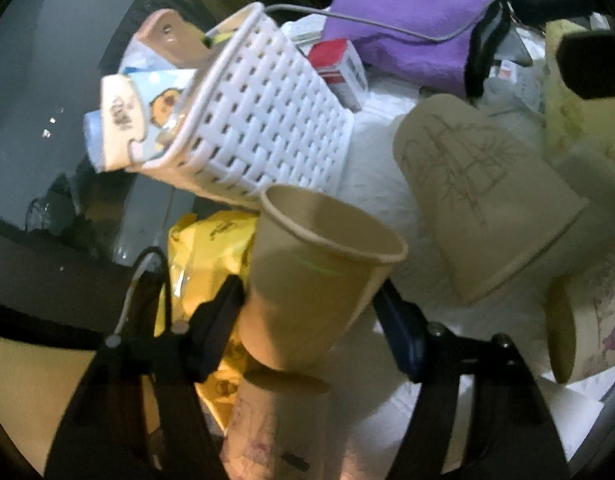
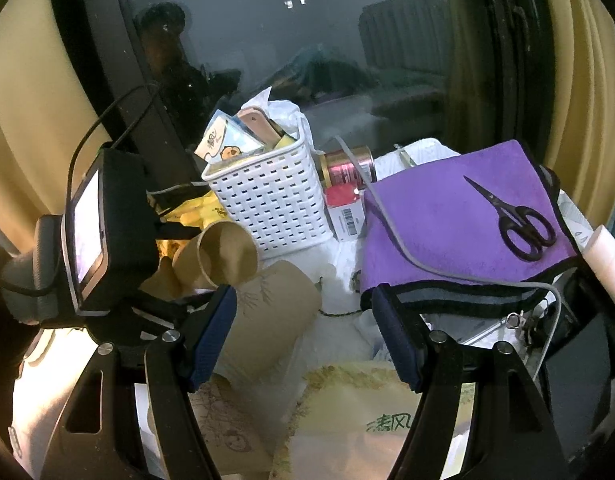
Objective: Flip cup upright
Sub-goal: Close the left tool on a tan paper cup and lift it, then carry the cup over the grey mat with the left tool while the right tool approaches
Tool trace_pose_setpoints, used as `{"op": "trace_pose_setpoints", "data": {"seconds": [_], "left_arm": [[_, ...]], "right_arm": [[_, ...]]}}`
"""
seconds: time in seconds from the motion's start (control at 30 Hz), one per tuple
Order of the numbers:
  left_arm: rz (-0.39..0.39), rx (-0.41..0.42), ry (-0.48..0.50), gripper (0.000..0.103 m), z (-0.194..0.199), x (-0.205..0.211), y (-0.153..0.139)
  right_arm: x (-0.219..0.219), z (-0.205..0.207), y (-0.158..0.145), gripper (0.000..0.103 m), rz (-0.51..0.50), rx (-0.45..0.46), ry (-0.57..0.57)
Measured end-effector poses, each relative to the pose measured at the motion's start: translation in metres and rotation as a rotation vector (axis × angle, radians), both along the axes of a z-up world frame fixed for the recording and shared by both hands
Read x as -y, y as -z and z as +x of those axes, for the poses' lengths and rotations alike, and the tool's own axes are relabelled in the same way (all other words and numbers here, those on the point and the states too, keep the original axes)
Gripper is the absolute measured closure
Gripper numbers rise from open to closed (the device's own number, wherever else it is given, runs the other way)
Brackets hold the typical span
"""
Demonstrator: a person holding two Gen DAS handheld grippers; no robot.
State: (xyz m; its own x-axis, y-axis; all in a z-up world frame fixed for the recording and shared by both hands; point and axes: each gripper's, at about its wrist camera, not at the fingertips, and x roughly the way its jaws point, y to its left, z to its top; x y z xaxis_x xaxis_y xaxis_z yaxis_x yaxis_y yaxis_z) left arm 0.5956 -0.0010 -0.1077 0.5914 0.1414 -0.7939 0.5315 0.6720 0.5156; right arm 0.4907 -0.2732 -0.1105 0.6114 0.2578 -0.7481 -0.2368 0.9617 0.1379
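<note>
left gripper (image 1: 307,320) fingers clamp the plain paper cup (image 1: 319,272) low on its wall, mouth tilted up, lifted just in front of the white basket (image 1: 263,128), likely mid-flip | right gripper (image 2: 303,336) fingers wide, empty, nearer than the basket | printed cup (image 1: 483,200) inverted right of the basket

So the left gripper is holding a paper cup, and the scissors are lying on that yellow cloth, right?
Not quite. The scissors lie on the purple cloth, as the right wrist view shows. The left gripper does hold the paper cup.
</note>
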Motion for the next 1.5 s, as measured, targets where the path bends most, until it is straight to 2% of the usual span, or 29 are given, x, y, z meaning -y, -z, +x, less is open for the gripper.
{"op": "trace_pose_setpoints", "data": {"seconds": [0.27, 0.47, 0.53, 0.67, 0.8, 1.1, 1.3, 1.5], "left_arm": [[-0.015, 0.032, -0.019, 0.037, -0.01, -0.015, -0.016], [-0.02, 0.061, -0.013, 0.037, -0.025, -0.005, -0.027], [-0.025, 0.061, -0.018, 0.037, -0.028, -0.001, -0.021], [-0.038, 0.071, -0.028, 0.037, -0.043, -0.005, -0.035], [-0.074, 0.083, -0.045, 0.037, -0.045, -0.007, -0.045], [-0.16, 0.105, -0.085, 0.037, -0.077, -0.013, -0.069], [-0.215, 0.124, -0.096, 0.037, -0.104, -0.001, -0.079], [-0.318, 0.137, -0.131, 0.037, -0.139, 0.002, -0.09]], "right_arm": [[-0.002, -0.008, -0.016, 0.03, -0.005, 0.025, -0.004], [-0.004, -0.017, -0.026, 0.03, -0.001, 0.042, -0.016], [-0.003, -0.019, -0.026, 0.03, 0.002, 0.041, -0.013], [-0.003, -0.021, -0.029, 0.03, 0.002, 0.041, -0.011], [-0.003, -0.026, -0.035, 0.03, 0.0, 0.051, -0.014], [-0.006, -0.047, -0.052, 0.03, 0.002, 0.066, -0.026], [-0.011, -0.067, -0.067, 0.03, 0.005, 0.081, -0.043], [-0.02, -0.095, -0.08, 0.03, 0.009, 0.09, -0.076]]}}
